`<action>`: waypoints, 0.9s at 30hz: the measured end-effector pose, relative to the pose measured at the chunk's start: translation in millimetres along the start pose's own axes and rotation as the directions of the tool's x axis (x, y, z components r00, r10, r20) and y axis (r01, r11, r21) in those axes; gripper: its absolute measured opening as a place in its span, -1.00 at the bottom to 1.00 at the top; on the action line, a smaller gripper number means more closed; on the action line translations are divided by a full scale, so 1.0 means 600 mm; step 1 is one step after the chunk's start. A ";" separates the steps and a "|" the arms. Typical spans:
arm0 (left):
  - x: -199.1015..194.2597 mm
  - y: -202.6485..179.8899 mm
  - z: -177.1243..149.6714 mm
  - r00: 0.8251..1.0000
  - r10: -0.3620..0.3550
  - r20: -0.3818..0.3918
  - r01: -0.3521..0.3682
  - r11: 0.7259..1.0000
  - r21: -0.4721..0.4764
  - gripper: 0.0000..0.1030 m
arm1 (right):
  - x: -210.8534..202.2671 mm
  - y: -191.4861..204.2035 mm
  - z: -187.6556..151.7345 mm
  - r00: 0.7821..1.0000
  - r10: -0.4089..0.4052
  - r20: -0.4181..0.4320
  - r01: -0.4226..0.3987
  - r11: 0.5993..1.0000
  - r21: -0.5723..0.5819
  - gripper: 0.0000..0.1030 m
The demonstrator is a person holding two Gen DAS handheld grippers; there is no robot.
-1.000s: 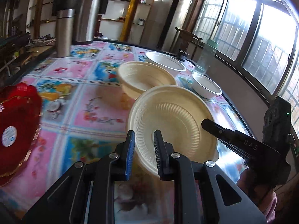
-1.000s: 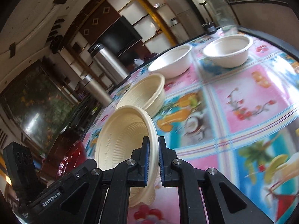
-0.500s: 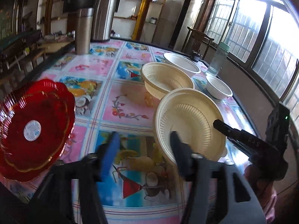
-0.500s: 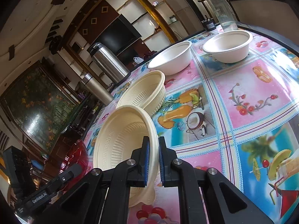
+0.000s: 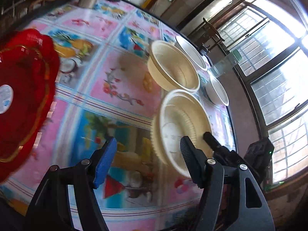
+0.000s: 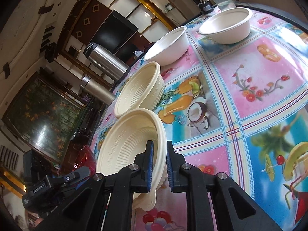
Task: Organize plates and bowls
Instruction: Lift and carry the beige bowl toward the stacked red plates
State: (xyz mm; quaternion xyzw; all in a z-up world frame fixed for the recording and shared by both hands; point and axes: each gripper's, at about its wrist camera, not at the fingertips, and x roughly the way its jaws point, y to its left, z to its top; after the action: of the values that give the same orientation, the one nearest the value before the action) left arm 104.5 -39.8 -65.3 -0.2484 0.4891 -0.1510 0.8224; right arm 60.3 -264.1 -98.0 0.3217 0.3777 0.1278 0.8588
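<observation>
My right gripper (image 6: 159, 155) is shut on the rim of a ribbed cream bowl (image 6: 127, 150), holding it tilted just above the table. In the left wrist view that bowl (image 5: 182, 123) hangs right of my left gripper (image 5: 148, 152), which is open and empty, its right finger (image 5: 189, 156) overlapping the bowl's near edge. The right gripper (image 5: 208, 137) shows at the bowl's right rim. A second cream bowl (image 5: 173, 67) (image 6: 140, 90) sits just beyond. Behind it stand a large white bowl (image 6: 167, 46) and a smaller one (image 6: 227, 27). A red scalloped plate (image 5: 23, 96) lies at the left.
The table (image 5: 123, 88) wears a bright fruit-and-flower cloth. Two steel flasks (image 6: 105, 59) stand at its far side, and a clear bottle (image 5: 225, 65) near the window edge. The left gripper (image 6: 80, 173) shows low at the left of the right wrist view.
My left gripper went from nearly shut to wide open and rolled over to the left, bringing the red plate into view. The right gripper kept its hold on the cream bowl.
</observation>
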 end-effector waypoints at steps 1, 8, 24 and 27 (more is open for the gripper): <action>0.005 -0.007 0.001 1.000 -0.004 -0.009 0.004 1.000 -0.001 0.33 | 0.000 -0.002 0.001 1.000 0.007 -0.004 -0.007 1.000 0.007 -0.67; 0.039 -0.050 0.003 0.999 -0.020 -0.032 0.020 1.000 0.003 0.33 | -0.011 -0.014 0.002 0.998 0.056 0.015 -0.057 0.996 0.075 -0.62; 0.043 -0.028 -0.005 0.998 0.048 0.050 -0.051 0.997 0.059 -0.78 | -0.014 0.006 -0.003 0.998 0.018 0.055 -0.019 1.000 0.015 -0.81; 0.043 -0.025 -0.008 0.998 0.037 0.049 -0.041 0.997 0.065 -0.78 | -0.017 0.013 -0.006 0.997 0.017 0.073 -0.016 1.000 -0.015 -0.81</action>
State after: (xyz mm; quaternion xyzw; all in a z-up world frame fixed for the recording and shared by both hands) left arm 112.5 -66.3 -77.5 -0.2148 0.4689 -0.1452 0.8443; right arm 50.9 -261.1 -89.0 0.3229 0.3425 0.1257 0.8733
